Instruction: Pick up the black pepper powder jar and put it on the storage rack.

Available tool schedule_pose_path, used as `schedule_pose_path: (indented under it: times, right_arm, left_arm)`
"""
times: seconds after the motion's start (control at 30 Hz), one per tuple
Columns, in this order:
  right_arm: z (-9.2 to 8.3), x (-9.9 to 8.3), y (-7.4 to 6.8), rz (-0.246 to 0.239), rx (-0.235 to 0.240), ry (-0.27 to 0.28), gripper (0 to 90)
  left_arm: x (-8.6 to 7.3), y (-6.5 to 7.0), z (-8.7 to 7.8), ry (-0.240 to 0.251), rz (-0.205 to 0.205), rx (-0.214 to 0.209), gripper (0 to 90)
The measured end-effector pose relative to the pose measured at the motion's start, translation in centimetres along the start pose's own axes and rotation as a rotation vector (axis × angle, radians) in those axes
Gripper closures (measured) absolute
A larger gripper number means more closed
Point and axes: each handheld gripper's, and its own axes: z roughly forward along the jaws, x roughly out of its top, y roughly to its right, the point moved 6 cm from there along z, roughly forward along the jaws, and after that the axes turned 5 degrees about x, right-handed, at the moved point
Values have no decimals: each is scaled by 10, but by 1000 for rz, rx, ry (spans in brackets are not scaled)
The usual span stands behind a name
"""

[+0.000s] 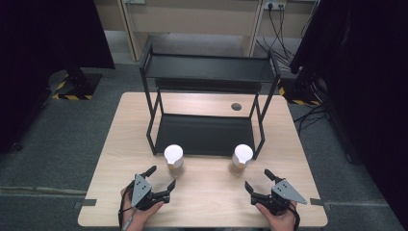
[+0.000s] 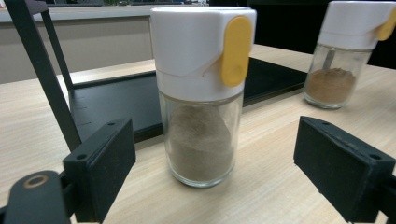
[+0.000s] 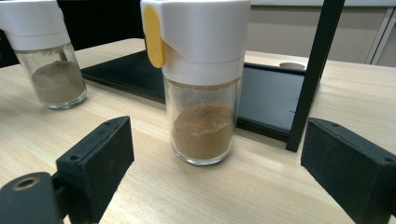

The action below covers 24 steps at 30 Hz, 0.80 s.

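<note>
High view: left tongs (image 1: 160, 177) and right tongs (image 1: 257, 179) held low at the tabletop's (image 1: 207, 202) near edge, both gaping, empty; each aimed at a jar before the rack (image 1: 207, 72).
Left gripper view: left jar (image 2: 201, 93) upright between wide jaws, untouched.
Right gripper view: right jar (image 3: 201, 79) upright beside the rack's post, jaws apart, clear of it.

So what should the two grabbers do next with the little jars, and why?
Probably slide both forward. The left gripper and right gripper are open and sit just short of the left spice jar and right spice jar. Each jar stands upright on the table, lined up with the gap between the jaws but not yet between them.
</note>
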Motion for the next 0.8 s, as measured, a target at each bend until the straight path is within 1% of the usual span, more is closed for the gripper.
schedule_pose_path:
  times: [0.03, 0.1, 0.13, 0.2, 0.27, 0.3, 0.37, 0.43, 0.47, 0.57, 0.67, 0.8]
  right_arm:
    - [0, 0, 1, 9, 3, -1, 94]
    - [0, 0, 2, 9, 7, 2, 94]
    - [0, 0, 2, 10, 7, 2, 93]
    - [0, 0, 2, 13, 7, 0, 93]
    - [0, 0, 2, 12, 7, 3, 93]
    - [0, 0, 2, 13, 7, 4, 93]
    - [0, 0, 2, 16, 6, 3, 93]
    - [0, 0, 2, 15, 6, 2, 93]
    - [0, 0, 2, 15, 6, 2, 93]
    - [0, 0, 3, 17, 6, 2, 93]
    - [0, 1, 3, 18, 8, -2, 93]
    - [1, 1, 3, 17, 8, -3, 93]
  left_arm:
    - [0, 0, 0, 3, -6, 0, 121]
    - [0, 0, 0, 4, -8, 0, 122]
    - [-1, 0, 1, 9, -23, -8, 122]
    - [-1, 1, 1, 11, -23, -13, 120]
    - [0, 3, 2, 21, -13, -15, 121]
    - [2, 3, 5, 34, -21, -6, 121]
    - [4, 3, 6, 40, -25, -4, 121]
    - [8, 3, 12, 60, -25, 6, 121]
    - [8, 3, 12, 60, -25, 6, 121]
    - [9, 4, 19, 60, -23, 8, 121]
    - [11, 4, 28, 64, -26, 21, 120]
    - [13, 5, 34, 63, -26, 24, 125]
